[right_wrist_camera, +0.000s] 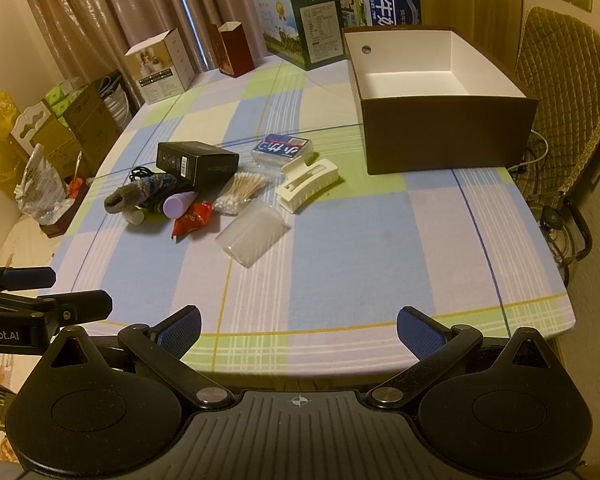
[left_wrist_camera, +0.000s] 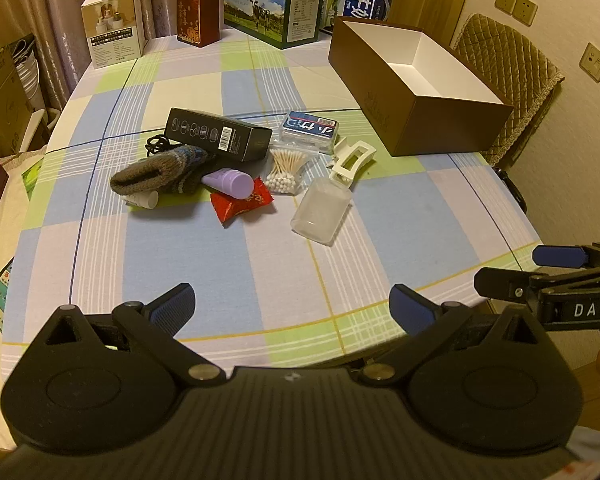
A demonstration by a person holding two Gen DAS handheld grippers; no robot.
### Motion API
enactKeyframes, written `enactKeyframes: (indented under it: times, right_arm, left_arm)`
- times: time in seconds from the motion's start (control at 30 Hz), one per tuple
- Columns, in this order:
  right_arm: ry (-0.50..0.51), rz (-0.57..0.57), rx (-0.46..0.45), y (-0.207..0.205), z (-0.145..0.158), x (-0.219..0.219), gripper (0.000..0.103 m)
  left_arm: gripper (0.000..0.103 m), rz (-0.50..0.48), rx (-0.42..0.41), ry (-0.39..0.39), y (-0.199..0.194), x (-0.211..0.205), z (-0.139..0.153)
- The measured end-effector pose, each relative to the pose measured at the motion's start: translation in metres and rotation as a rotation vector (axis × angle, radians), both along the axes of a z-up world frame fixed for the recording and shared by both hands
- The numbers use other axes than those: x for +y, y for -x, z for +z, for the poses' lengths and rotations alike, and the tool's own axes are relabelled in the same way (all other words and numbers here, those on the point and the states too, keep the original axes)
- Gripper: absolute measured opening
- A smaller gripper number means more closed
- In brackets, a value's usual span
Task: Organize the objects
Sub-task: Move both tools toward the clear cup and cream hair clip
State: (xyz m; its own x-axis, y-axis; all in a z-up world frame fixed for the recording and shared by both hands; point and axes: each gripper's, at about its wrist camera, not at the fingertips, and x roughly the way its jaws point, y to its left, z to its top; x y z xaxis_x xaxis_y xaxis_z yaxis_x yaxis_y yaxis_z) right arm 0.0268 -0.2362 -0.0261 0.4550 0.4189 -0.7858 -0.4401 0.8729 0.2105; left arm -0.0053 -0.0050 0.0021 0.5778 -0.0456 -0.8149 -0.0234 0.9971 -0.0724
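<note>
Clutter sits in a loose heap near the middle of my checked desk (left_wrist_camera: 400,216), well ahead of both claws. Going left to right: a knitted sock (left_wrist_camera: 162,172) lies over a small white tube (left_wrist_camera: 142,200), with a black carton (left_wrist_camera: 218,133) behind it and a purple bottle (left_wrist_camera: 229,183) touching a red snack packet (left_wrist_camera: 242,203). Next come a bag of cotton swabs (left_wrist_camera: 284,170), a blue-labelled pack (left_wrist_camera: 309,130) behind them, a clear plastic bottle (left_wrist_camera: 320,210) on its side, and a white hair clip (left_wrist_camera: 350,160) just beside its neck. Farther right stands an open brown box (left_wrist_camera: 416,80), white inside, apart from the heap. My left claw (left_wrist_camera: 292,308) is spread wide and holds nothing, low over the near desk edge. My right claw (right_wrist_camera: 299,330) is equally wide, gripping nothing.
</note>
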Motion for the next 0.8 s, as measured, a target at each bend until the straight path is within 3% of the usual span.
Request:
enactKeyframes:
  times: [0.8]
  right_arm:
    - [0.001, 0.0, 0.0, -0.0014, 0.0001, 0.0, 0.101]
  left_arm:
    - [0.102, 0.002, 0.0, 0.002, -0.0009, -0.0015, 0.0008]
